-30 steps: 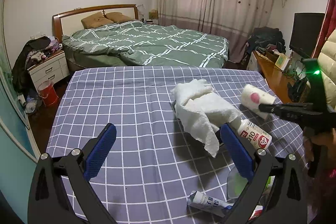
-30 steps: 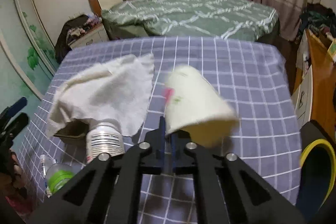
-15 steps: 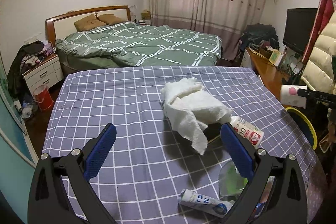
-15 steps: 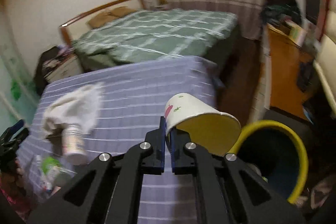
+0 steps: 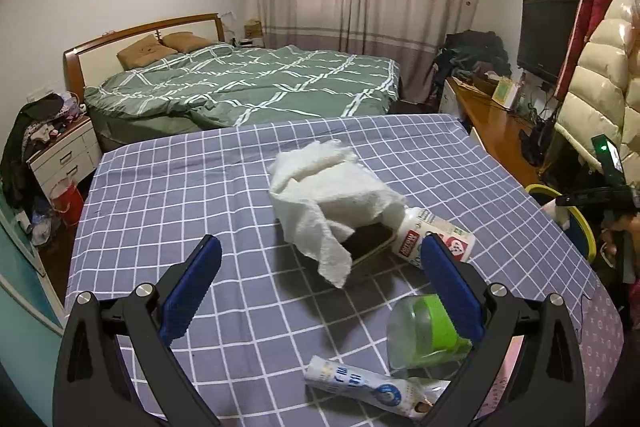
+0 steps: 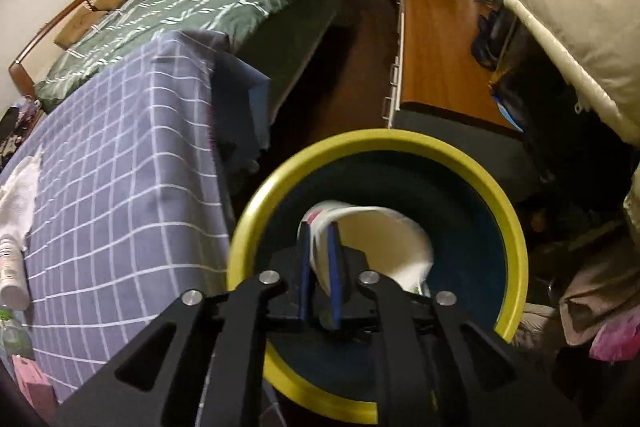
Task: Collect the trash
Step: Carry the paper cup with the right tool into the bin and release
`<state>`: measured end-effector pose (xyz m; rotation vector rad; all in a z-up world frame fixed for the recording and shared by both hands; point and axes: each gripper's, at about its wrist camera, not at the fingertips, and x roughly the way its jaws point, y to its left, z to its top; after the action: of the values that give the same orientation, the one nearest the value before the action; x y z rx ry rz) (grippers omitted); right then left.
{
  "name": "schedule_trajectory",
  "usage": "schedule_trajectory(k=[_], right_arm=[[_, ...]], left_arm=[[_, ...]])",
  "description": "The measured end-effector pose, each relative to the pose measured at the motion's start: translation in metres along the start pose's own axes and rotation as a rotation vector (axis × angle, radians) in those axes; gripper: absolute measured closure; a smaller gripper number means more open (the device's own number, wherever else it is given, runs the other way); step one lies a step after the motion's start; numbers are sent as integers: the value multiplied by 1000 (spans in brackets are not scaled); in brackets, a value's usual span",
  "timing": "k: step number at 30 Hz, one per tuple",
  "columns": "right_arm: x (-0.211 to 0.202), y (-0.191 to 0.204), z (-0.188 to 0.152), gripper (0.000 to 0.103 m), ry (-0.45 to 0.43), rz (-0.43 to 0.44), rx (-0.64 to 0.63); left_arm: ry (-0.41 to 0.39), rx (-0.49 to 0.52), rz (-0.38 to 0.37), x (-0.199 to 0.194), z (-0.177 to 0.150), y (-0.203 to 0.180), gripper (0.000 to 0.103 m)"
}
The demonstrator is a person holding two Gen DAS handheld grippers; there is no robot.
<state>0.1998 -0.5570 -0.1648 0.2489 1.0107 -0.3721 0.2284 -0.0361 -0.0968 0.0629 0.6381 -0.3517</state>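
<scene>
Currently, left wrist view: the left gripper [image 5: 318, 277] sits at the bottom of the frame with its blue pads wide apart and nothing between them. Beyond it lies the table [image 5: 192, 195] under a grey-blue checked cloth. At frame centre a crumpled white paper towel [image 5: 328, 195] drapes over a dark tray [image 5: 370, 247]. Touching the towel's right edge, a white bottle [image 5: 434, 241] lies on its side. Lower right, partly behind the right-hand pad, lies a clear bottle with a green cap [image 5: 426, 331], and just below it a white tube [image 5: 360, 389] with blue print. At the right edge of the frame the right gripper [image 5: 568, 201] reaches in over a yellow-rimmed bin [image 5: 580, 217] that stands off the table's right side; something white shows at its tip.

Right wrist view: the right gripper [image 6: 320, 267] points steeply down into the mouth of the bin [image 6: 516, 227], which fills the lower centre of the frame, yellow rim around a dark blue interior. A white paper cup [image 6: 384, 243], on its side with its open mouth facing right, sits over the bin opening. Its wall lies between the two blue pads, which stand only a narrow gap apart; the jaws have just been opening. Whether the pads still press on the cup wall I cannot tell. The table's checked cloth hangs at the left of the frame, with the paper towel and white bottle at the far left edge.
</scene>
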Motion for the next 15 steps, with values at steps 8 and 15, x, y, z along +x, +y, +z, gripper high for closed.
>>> schedule_trajectory(k=[8, 15], right_arm=[[-10, -6, -10, 80, -16, -2, 1], [-23, -5, -16, 77, -44, 23, 6]], left_arm=[[3, 52, -54, -19, -2, -26, 5], [106, 138, -125, -40, -21, -70, 5]])
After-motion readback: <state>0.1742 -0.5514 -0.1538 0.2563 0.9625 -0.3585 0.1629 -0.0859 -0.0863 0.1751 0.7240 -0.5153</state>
